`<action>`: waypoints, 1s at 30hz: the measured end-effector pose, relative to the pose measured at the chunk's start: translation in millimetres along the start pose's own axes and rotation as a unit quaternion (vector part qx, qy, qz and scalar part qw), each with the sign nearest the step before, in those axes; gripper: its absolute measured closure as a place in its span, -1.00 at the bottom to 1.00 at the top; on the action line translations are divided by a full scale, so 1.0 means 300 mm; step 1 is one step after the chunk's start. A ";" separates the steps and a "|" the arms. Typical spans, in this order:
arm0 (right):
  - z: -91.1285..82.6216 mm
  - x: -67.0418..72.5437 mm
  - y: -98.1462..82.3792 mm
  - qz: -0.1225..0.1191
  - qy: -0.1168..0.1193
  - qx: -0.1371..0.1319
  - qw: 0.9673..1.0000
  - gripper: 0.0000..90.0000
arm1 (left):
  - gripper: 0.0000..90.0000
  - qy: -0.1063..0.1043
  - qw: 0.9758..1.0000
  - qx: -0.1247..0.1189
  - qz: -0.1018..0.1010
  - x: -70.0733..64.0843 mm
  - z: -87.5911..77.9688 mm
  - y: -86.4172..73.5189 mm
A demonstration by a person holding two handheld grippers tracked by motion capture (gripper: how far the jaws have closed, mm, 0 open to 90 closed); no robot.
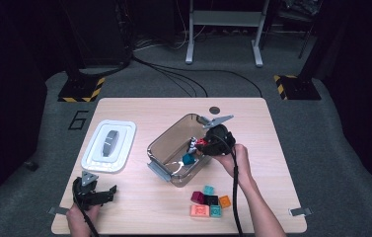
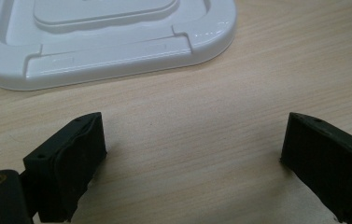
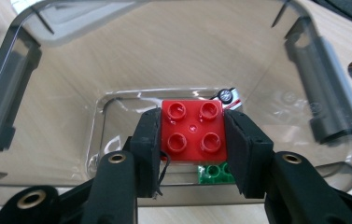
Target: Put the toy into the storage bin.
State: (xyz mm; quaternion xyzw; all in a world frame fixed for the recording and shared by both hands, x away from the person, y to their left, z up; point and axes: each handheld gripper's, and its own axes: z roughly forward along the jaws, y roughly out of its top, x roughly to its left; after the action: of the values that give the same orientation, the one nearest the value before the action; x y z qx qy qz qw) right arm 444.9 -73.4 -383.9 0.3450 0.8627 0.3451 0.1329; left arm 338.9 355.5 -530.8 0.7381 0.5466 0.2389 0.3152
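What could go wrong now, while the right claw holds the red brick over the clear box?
1. The right claw grips the red brick only by two sides; a slack grip may let it tilt or slip early.
2. A green brick already lies in the clear box under it, so the red one may land on top and bounce.
3. The claw may knock the box's wall, and the open left claw rests away from it, beside the white lid.

Lid point(image 1: 108, 145) left of bin point(image 1: 173, 148); bricks point(image 1: 208, 203) before.

White lid point(image 1: 109, 146) left; loose bricks point(image 1: 207, 203) front.
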 end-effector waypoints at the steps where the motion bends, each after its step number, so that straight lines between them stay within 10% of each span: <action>1: 0.002 0.004 -0.001 0.001 -0.001 0.001 1.000 0.30 | -0.86 0.000 1.000 0.000 0.000 0.000 0.000 0.000; 16: -0.008 0.023 -0.014 -0.016 0.008 0.024 1.000 0.25 | -0.86 0.000 1.000 -0.003 0.000 0.000 0.001 -0.001; 30: -0.077 0.017 -0.037 -0.002 0.004 -0.010 1.000 -0.49 | -0.86 0.000 1.000 -0.003 0.000 0.000 0.001 -0.001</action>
State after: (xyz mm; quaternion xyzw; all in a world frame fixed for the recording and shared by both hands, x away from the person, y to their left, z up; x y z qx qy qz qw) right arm 424.9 -87.4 -374.6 0.3406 0.8604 0.3549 0.1331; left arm 338.9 355.4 -531.2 0.7372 0.5459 0.2403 0.3173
